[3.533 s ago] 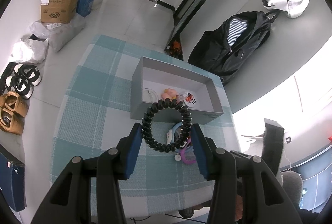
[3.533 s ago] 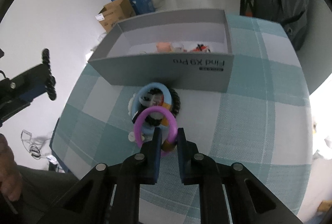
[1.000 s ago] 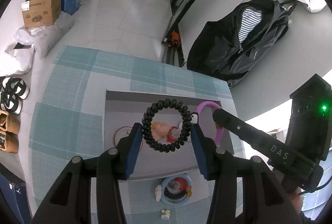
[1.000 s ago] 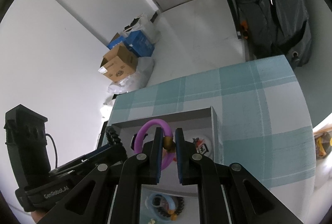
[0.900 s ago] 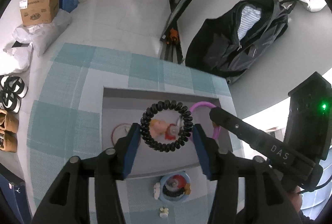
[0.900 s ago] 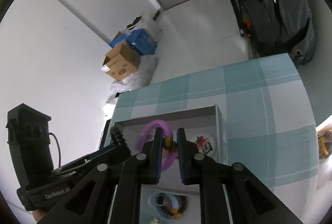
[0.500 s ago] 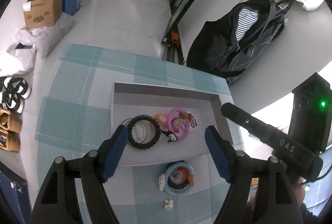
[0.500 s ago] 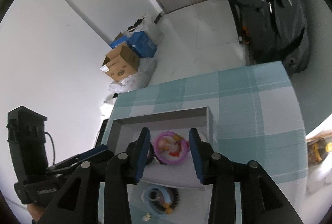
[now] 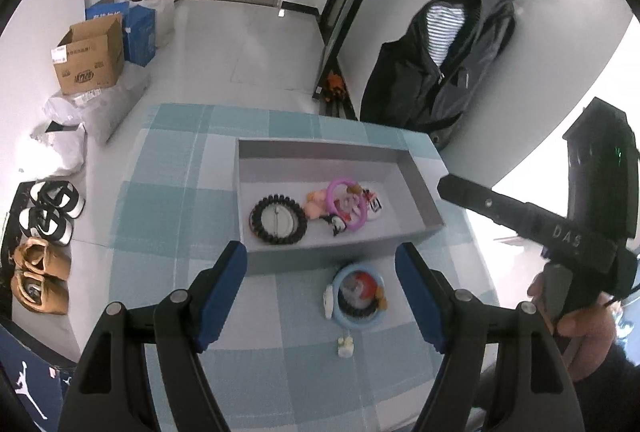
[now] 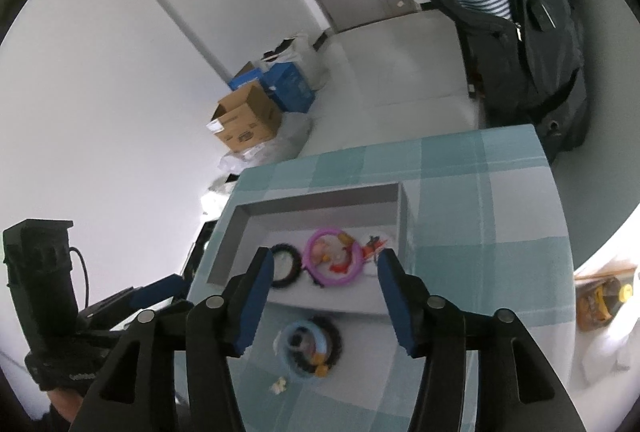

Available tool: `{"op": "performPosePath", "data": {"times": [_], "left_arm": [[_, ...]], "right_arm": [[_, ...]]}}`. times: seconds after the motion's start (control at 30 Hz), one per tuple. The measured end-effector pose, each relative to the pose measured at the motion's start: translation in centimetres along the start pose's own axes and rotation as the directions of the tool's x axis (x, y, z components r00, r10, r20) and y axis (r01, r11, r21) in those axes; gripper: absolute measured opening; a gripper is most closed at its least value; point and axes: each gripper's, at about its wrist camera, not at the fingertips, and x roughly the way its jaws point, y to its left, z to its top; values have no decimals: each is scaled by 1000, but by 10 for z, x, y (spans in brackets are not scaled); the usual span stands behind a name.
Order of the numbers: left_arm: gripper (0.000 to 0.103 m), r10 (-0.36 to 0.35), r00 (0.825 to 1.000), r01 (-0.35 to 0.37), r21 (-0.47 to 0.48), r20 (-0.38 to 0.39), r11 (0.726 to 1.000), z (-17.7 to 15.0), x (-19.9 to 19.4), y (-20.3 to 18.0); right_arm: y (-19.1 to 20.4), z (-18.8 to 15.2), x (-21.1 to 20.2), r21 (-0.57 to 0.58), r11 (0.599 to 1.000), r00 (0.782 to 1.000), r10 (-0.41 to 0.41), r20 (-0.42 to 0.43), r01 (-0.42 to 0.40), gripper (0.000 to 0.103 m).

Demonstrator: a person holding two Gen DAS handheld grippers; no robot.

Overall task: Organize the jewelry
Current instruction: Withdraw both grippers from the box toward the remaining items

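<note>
1. Since a second ago both rings have left the jaws: the black beaded bracelet (image 9: 278, 219) and the purple ring (image 9: 346, 204) now lie inside the grey box (image 9: 416, 187).
2. The left gripper (image 9: 320, 290) hangs above the box's near wall, jaws spread wide and empty.
3. The right gripper (image 10: 325, 302) is likewise wide and empty.
4. The bracelet lies toward the box's left end; the purple ring rests over small charms near the middle.
5. A light-blue ring (image 9: 359, 296) with dark beads inside sits on the checked surface (image 9: 168, 167) just outside the box's near wall, with a small pale piece (image 9: 345, 345) near it.
</note>
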Motion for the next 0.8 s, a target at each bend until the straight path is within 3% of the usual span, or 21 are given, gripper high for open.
{"op": "performPosePath", "data": {"times": [0.17,0.5,0.8], "left_arm": [[73,4,1000,-4,47,-11,999,-17,-2,-7],[73,31,994,-14,160,-104,987,-50,20,-30],[73,64,987,-39,164,-147,986,-59,34,-28]], "right_arm": [[3,-11,-10,-13,1000,1000,-3,1,3,71],[7,-29,-15,-17,1000,999,-9,-35,9,79],[10,-36,-16,-28,999,997,-46,-62,45,85]]}}
